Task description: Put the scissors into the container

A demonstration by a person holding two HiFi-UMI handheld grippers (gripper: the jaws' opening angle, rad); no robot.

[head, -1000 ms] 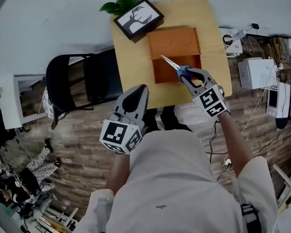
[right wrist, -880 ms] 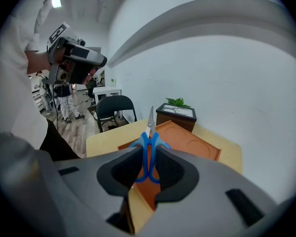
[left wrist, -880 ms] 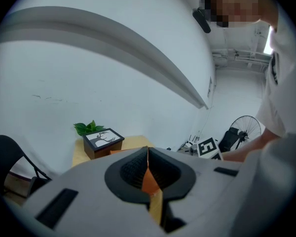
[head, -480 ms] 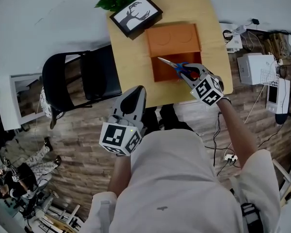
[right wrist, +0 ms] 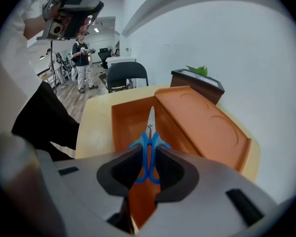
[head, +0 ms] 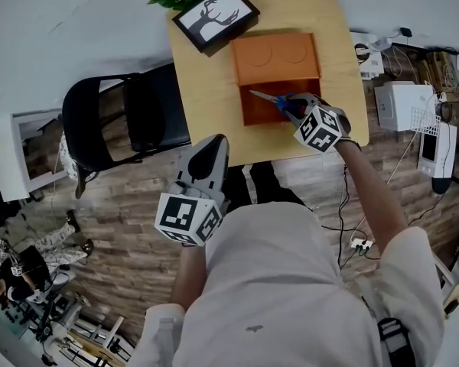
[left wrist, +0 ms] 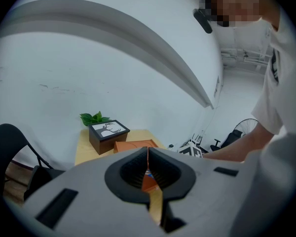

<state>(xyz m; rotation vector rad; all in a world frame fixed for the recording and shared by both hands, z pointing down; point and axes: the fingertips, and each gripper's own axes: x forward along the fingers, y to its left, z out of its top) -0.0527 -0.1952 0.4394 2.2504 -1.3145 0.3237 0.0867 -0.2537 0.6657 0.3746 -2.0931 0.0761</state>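
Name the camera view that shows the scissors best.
The right gripper view: the scissors fill the centre, blue handles clamped in the right hand-held gripper, blades pointing over the open orange container. The head view shows them small from above. The left gripper view does not show them clearly.

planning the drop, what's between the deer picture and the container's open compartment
The container's orange lid lies between the deer picture and the open compartment, clearest in the head view.
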